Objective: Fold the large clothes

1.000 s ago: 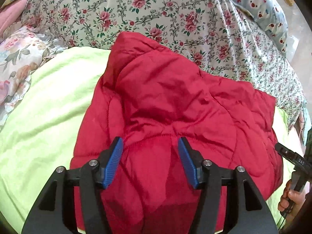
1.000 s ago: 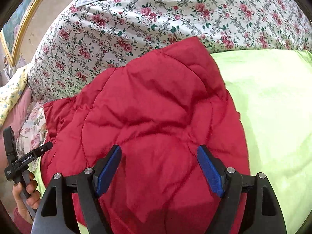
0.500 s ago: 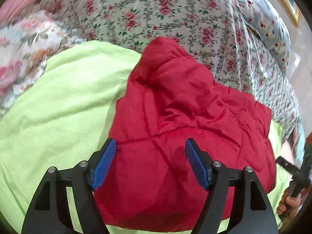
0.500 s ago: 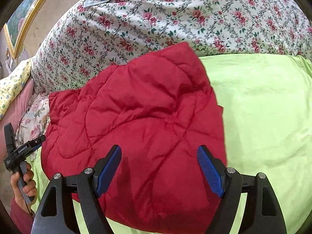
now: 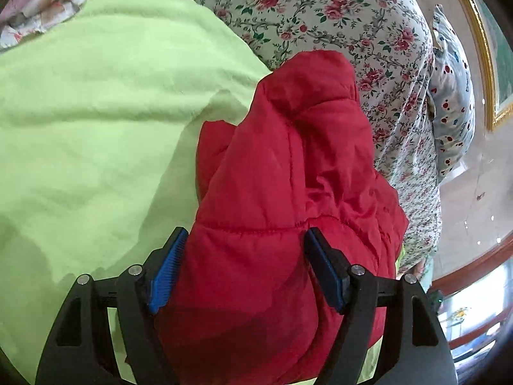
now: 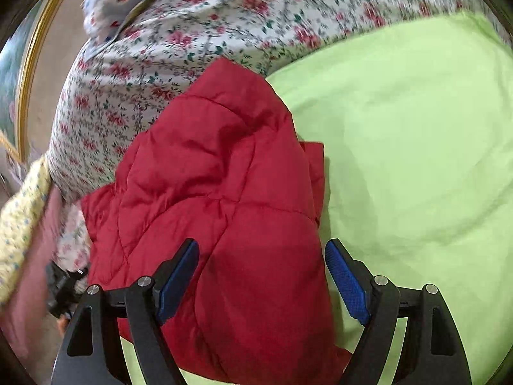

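Swung aside, both hand-held grippers (image 5: 243, 263) (image 6: 261, 276) gape over red jacket (image 5: 288, 192).

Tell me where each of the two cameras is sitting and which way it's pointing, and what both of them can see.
Left wrist: on the left gripper, looking forward along its open fingers at the red puffer jacket on the green sheet; only the gripper's own fingers show.
Right wrist: on the right gripper, fingers open, facing the jacket from its other side; green sheet on its right.
Shared: jacket, green sheet, floral bedspread.
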